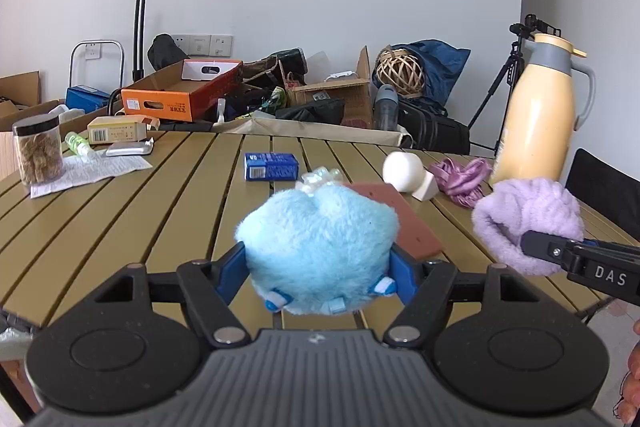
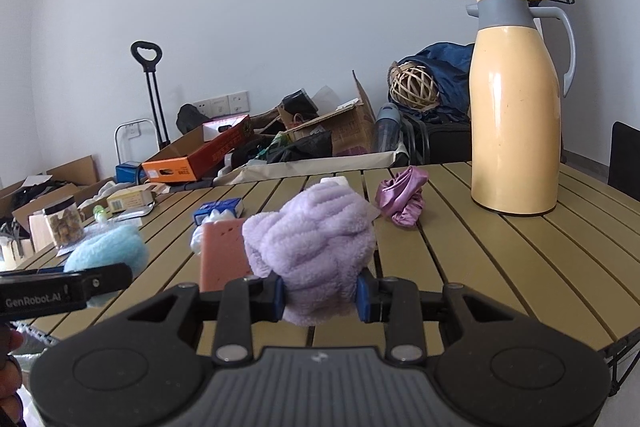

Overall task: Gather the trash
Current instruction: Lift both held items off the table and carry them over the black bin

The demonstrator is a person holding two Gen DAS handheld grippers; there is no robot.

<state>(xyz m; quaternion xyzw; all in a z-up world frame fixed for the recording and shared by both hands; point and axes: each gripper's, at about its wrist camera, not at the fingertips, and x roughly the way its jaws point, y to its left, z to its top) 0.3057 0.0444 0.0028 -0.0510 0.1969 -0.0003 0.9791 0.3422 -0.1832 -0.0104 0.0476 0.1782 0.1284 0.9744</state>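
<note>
Presently both grippers are loaded. The left gripper [image 1: 318, 269] has its jaws clamped on a blue plush [image 1: 318, 243], which fills the gap between the blue pads and bulges ahead of them. The right gripper [image 2: 320, 297] has its jaws pinched nearly together on a lilac plush [image 2: 310, 247]; the pads bite only its lower rear part, and most of the bulk sits above and ahead of the jaws.

Both bundles are held just above the slatted worktop [image 1: 120, 211], side by side, the lilac one to the right of the left jaws. No bin or bag shows in either view, so the drop point cannot be told.

Judgement: the step in hand is carrying both items to a collection point. To do it well:
- Keep both grips firm; soft pile compresses and can creep out, the lilac bundle most of all given its shallow hold.
- Keep the two grippers apart, so the bundles do not snag each other.
- Carry clear of what lies ahead of the jaws: a red slab [image 1: 396, 219] directly beyond the blue plush, a blue carton [image 1: 271, 166] further ahead, a white object [image 1: 404, 169] and a purple cloth [image 1: 460, 179] ahead to the right.
- Give the flask [image 2: 516, 107], upright ahead-right of the right jaws, a wide berth; it looks tall enough to tip.
- Release only when the jaws are over the receptacle.
</note>
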